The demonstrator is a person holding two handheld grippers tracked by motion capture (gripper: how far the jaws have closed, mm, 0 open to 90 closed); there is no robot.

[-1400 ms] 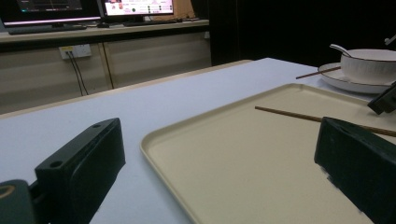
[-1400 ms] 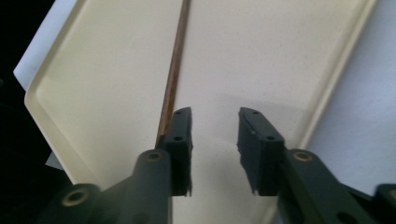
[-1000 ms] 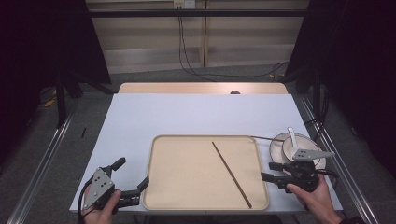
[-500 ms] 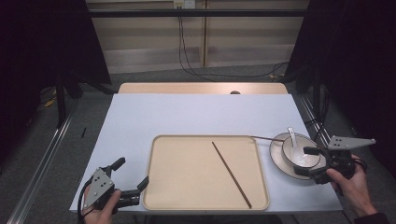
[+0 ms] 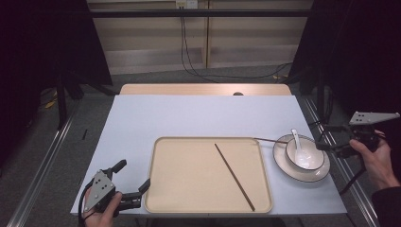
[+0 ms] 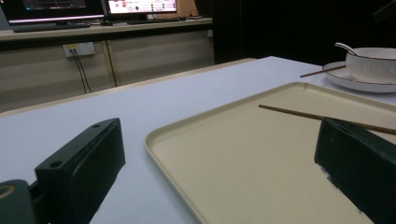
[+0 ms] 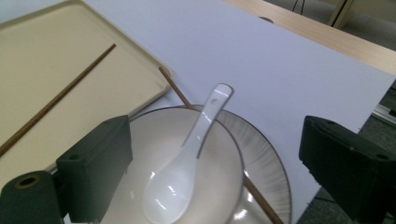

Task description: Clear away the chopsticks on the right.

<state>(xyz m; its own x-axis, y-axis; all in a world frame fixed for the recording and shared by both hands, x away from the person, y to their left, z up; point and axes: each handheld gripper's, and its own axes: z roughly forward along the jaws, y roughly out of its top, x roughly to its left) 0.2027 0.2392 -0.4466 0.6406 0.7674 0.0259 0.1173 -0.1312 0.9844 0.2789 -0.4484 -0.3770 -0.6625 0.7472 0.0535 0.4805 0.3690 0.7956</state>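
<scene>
A beige tray (image 5: 189,198) lies at the table's front middle with one brown chopstick (image 5: 234,176) slanting across it. To its right a white bowl (image 5: 312,163) holding a white spoon (image 5: 297,144) stands on a striped plate (image 5: 283,163). A second chopstick (image 5: 265,140) pokes out from under the bowl. My right gripper (image 5: 328,139) hovers beyond the plate's right rim, open. Its jaws have just been opening wide and then easing in a little, with nothing between them. My left gripper (image 5: 132,175) rests open by the tray's front left corner, one fingertip (image 5: 144,183) near the rim.
The white table top (image 5: 203,116) stretches bare behind the tray. Its right edge runs close to the plate, with a metal rail (image 5: 345,170) and floor past it. A shelf unit with hanging cables (image 5: 189,47) stands behind the table.
My right gripper has left the plate's front edge and moved right and upward, ending past the plate's right side. Bowl, plate, spoon, chopsticks and left gripper stayed put.
</scene>
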